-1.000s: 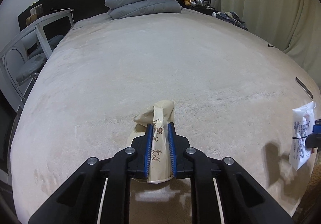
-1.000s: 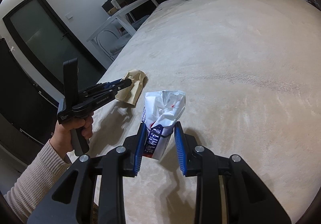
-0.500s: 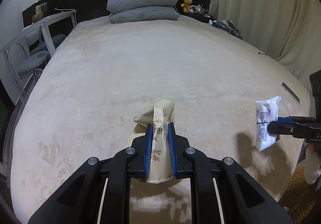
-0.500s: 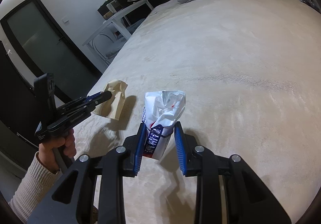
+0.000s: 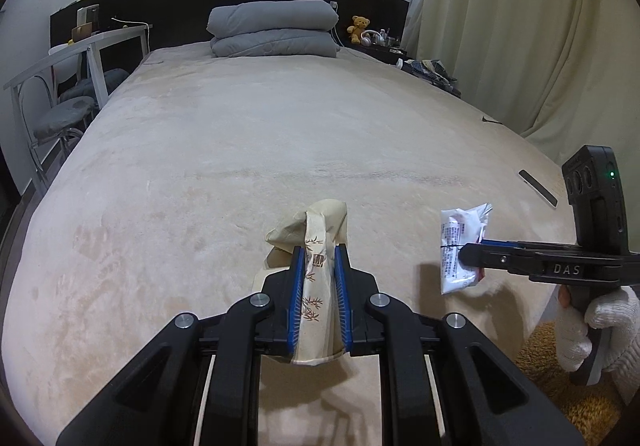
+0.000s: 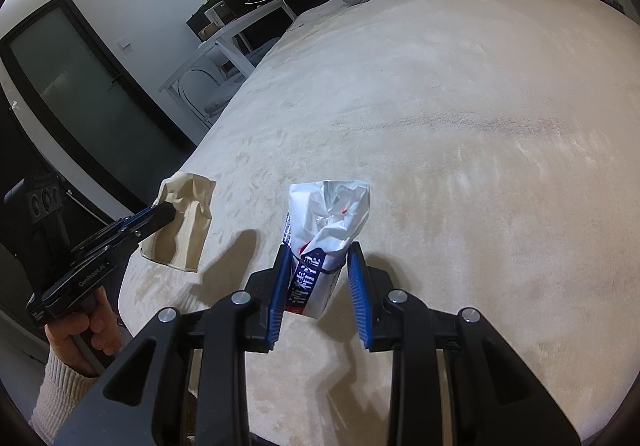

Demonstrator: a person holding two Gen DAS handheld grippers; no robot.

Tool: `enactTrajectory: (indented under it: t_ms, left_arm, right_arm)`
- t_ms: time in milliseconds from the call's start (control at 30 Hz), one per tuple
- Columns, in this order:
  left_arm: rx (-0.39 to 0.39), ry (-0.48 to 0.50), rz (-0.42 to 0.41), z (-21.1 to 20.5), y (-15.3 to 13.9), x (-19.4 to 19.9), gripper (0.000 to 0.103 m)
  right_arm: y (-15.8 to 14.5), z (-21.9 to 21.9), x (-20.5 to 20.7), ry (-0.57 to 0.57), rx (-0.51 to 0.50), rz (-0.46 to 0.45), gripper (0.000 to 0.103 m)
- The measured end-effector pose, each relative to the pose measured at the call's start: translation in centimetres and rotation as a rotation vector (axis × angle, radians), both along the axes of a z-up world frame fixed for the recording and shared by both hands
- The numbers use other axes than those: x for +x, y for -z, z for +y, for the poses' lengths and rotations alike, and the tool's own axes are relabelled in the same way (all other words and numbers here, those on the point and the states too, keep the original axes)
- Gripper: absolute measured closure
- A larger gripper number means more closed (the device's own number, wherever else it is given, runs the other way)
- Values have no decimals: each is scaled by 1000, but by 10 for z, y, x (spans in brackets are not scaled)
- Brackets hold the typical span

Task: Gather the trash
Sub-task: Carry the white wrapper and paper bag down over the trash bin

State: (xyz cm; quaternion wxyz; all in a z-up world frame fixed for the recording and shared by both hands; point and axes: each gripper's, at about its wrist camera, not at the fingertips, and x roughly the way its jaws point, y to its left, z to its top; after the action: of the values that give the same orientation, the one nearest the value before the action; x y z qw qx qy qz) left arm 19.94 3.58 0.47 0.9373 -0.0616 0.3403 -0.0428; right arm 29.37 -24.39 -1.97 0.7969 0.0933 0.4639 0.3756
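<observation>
My left gripper is shut on a beige paper bag with a bamboo print and holds it above the near end of the beige bed. The bag also shows in the right wrist view, with the left gripper on it. My right gripper is shut on a white plastic packet with blue and red print, lifted off the bed. In the left wrist view the packet hangs from the right gripper at the right.
Folded grey bedding lies at the head of the bed by a black headboard. A white desk and chairs stand at the left. Curtains hang at the right. A dark flat strip lies near the bed's right edge. A dark door is at the left.
Both grippers have risen and drawn back from the bed, each still holding its piece. The right gripper with the packet has come closer to the left one.
</observation>
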Motion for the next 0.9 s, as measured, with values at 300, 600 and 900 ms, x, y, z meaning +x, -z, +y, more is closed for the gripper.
enactTrajectory:
  t_ms: [300, 600, 900]
  left_arm:
    - [-41, 6, -3, -22, 9, -52, 88]
    - [-89, 11, -38, -37, 14, -108, 88]
    - [-118, 27, -36, -55, 23, -160, 88]
  right_arm:
    - [10, -22, -53, -3, 26, 11, 72]
    - [13, -42, -102, -6, 52, 2, 72]
    - [13, -58, -147, -27, 62, -24, 72]
